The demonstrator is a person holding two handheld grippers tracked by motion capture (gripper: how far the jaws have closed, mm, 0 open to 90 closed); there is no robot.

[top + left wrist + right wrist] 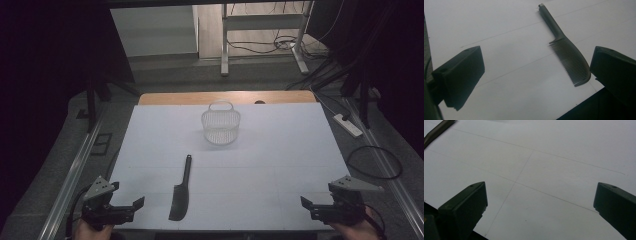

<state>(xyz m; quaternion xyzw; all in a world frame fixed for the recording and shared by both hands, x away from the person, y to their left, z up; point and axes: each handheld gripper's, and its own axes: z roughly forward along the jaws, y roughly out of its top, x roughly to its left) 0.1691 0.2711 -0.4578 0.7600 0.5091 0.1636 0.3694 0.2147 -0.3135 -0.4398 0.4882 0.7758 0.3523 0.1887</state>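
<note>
A dark comb (181, 192) lies on the white table top (280, 150) near the front, its handle pointing away from me. A white wire basket (221, 125) with a handle stands upright at the far middle, and I see nothing in it. My left gripper (129, 196) rests at the front left corner, open, a short way left of the comb. In the left gripper view the comb (570, 56) lies ahead between the wide jaws of that gripper (537, 60), nearer the right one. My right gripper (314, 202) is open at the front right over bare table (540, 195). The comb's handle (436, 131) shows at the top left.
A wooden strip (227, 97) edges the table's far side. A power strip (347, 125) and loose cables (372, 162) lie on the floor to the right. Metal rails (75, 170) run along both sides. A white desk frame (262, 30) stands behind.
</note>
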